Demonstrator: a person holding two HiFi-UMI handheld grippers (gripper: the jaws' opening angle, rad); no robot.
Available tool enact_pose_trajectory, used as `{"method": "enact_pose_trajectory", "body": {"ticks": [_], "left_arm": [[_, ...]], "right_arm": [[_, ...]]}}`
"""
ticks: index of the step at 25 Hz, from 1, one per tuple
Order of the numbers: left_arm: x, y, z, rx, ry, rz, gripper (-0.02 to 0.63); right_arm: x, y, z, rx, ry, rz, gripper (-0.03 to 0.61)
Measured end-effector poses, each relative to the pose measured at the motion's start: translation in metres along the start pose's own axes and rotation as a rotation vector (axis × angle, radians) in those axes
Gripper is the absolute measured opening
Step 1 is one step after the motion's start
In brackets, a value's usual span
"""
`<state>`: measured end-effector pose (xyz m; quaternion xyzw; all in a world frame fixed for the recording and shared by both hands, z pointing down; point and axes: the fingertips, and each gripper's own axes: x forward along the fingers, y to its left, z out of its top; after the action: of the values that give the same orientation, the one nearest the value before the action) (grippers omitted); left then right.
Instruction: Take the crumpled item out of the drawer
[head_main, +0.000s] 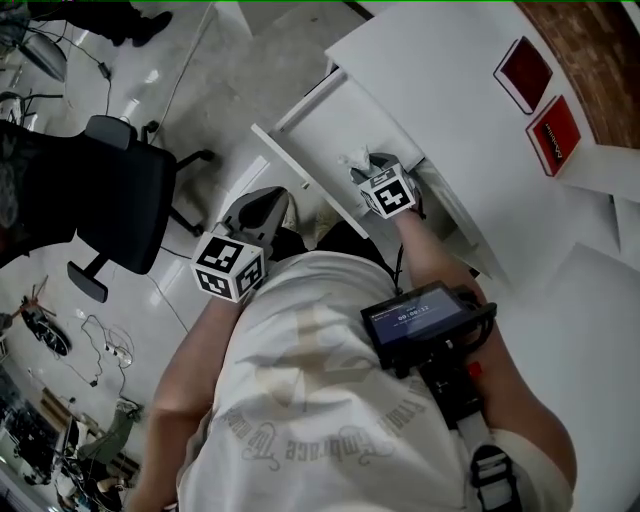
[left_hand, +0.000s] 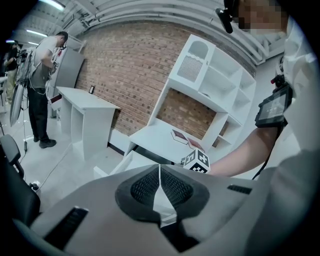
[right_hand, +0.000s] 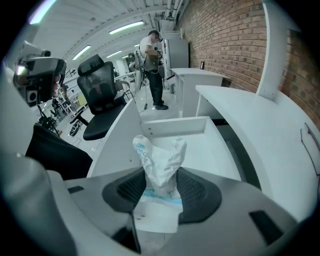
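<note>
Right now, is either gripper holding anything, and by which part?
The right gripper clamps the crumpled white wrapper near its middle; the left gripper holds nothing, jaws together.

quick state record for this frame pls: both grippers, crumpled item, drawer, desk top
left gripper: jaws together, nothing between them, held back from the drawer
right gripper: closed on the crumpled item, above the open drawer
crumpled item: white wrapper with blue print, sticking up from between the jaws
drawer: white, pulled open
desk: white, two red flat items lying on top
office chair: black, on the floor at the person's left
</note>
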<state>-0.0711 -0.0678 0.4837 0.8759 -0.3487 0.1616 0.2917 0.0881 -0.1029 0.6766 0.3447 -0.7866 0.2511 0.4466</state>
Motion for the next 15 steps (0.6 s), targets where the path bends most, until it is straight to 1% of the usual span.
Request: {"method": "enact_pose_trajectory", "body": {"ticks": [7, 15], "left_arm": [[0.003, 0.003, 0.012, 0.023, -0.012, -0.035, 0.028], [0.007, 0.003, 0.022, 0.064, -0.009, -0.092, 0.028]], "right_arm": [[-0.016, 0.002, 0.012, 0.018, -0.039, -0.02, 0.204], [-0.039, 0.006, 0.029, 0.058, -0.112, -0.048, 0.199]]}}
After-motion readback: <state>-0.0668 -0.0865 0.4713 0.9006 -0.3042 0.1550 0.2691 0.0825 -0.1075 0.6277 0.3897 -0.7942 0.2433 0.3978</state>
